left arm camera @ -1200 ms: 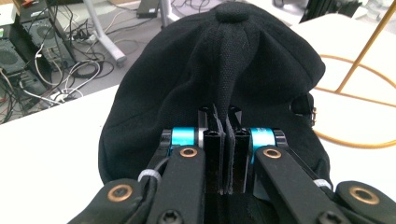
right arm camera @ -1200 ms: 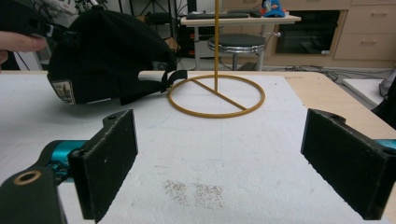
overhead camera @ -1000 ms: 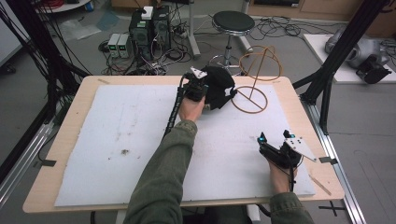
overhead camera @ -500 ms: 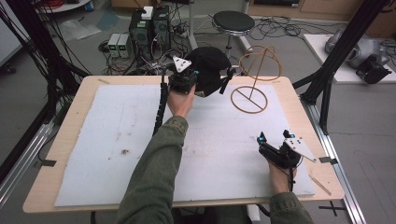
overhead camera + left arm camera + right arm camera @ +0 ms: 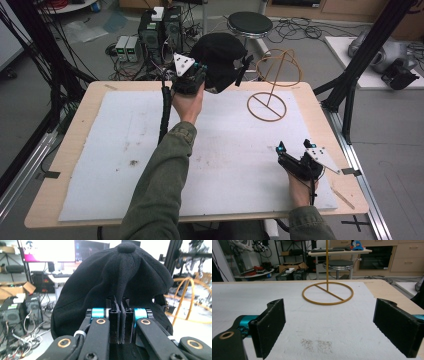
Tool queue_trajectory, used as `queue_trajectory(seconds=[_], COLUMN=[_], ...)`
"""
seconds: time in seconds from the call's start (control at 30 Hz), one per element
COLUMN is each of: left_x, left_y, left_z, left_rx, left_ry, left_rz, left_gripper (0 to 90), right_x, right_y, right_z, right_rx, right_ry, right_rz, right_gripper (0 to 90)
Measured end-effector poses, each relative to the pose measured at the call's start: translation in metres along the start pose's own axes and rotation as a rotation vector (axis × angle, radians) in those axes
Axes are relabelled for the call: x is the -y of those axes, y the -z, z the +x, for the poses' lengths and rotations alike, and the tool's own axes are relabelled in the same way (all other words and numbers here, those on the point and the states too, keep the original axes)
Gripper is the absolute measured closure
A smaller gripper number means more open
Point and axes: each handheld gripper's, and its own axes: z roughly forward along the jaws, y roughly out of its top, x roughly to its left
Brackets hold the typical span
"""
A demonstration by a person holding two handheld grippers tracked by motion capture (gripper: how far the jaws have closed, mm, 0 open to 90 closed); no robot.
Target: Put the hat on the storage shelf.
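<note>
The left gripper (image 5: pixel 192 75) is up in the air above the far edge of the worktop (image 5: pixel 65 150), its jaws pinched tight on a fold of the black cap (image 5: pixel 220 57), and the left gripper view puts that fabric squeezed right between the two black jaws, the cap's (image 5: pixel 120 280) crown button on top. The cap hangs clear of the white mat (image 5: pixel 125 150), just left of the yellow wire stand (image 5: pixel 272 80), not touching it. Down at the near right corner, the right gripper (image 5: pixel 295 157) rests low over the mat, jaws spread wide with nothing between them, and the stand's ring base (image 5: pixel 327 293) lies straight ahead of it.
</note>
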Motion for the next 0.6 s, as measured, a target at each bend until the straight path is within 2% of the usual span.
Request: queue_trajectory(seconds=[0.03, 0.07, 0.17, 0.33, 0.47, 0.6], left_x=[-0.004, -0.006, -0.01, -0.019, -0.022, -0.026], left_y=[0.003, 0.004, 0.005, 0.005, 0.003, -0.004], left_z=[0.0, 0.0, 0.0, -0.002, -0.003, -0.006], left_rx=[0.008, 0.009, 0.014, 0.036, 0.045, 0.075], left_ry=[0.011, 0.02, 0.038, 0.045, 0.048, 0.055], left_rz=[-0.031, -0.041, -0.057, -0.087, -0.094, -0.084], left_gripper=[87.8, 87.7, 87.7, 87.8, 87.8, 87.7], right_x=[0.0, 0.0, 0.0, -0.001, -0.001, -0.001], right_y=[0.0, 0.001, 0.001, 0.001, 0.001, 0.002], right_z=[0.0, 0.001, 0.001, 0.001, 0.001, 0.0], right_rx=[-0.001, 0.001, 0.0, 0.003, 0.004, 0.003], right_ry=[0.003, -0.004, -0.006, -0.006, -0.002, -0.004], right_rz=[-0.001, 0.003, 0.004, -0.002, -0.008, -0.011], right_gripper=[10.1, 10.1, 10.1, 10.1, 10.1, 10.1])
